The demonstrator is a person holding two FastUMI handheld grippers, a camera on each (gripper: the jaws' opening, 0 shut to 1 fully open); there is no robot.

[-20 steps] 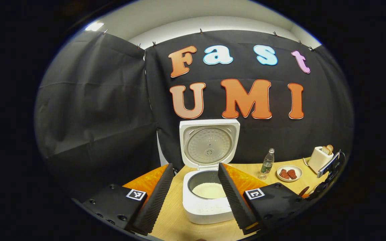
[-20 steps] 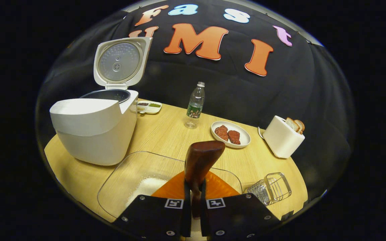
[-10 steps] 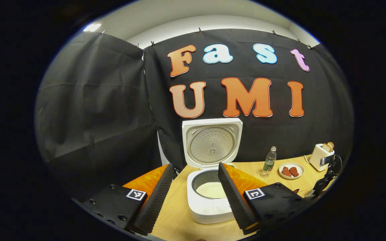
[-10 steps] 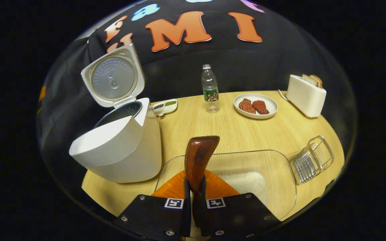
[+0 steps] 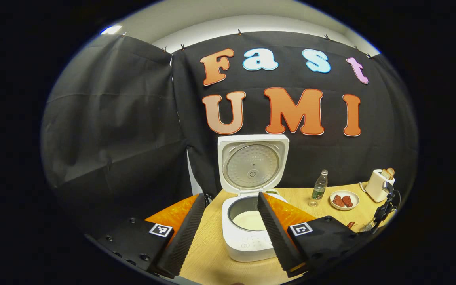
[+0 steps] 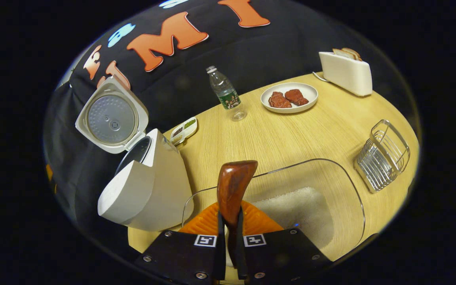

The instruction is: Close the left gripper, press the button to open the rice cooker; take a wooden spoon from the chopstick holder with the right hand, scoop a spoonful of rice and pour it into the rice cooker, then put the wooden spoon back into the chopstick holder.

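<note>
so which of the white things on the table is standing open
The rice cooker: its lid is flipped up with the pot exposed. The white toaster and the plate have nothing that opens.

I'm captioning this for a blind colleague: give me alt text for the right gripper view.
The right gripper clamps a wooden spoon above a clear dish of rice; the open rice cooker stands to its left.

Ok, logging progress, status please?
Left gripper open, idle. Right gripper shut on spoon, above rice dish. Cooker lid up. Holder path clear.
</note>
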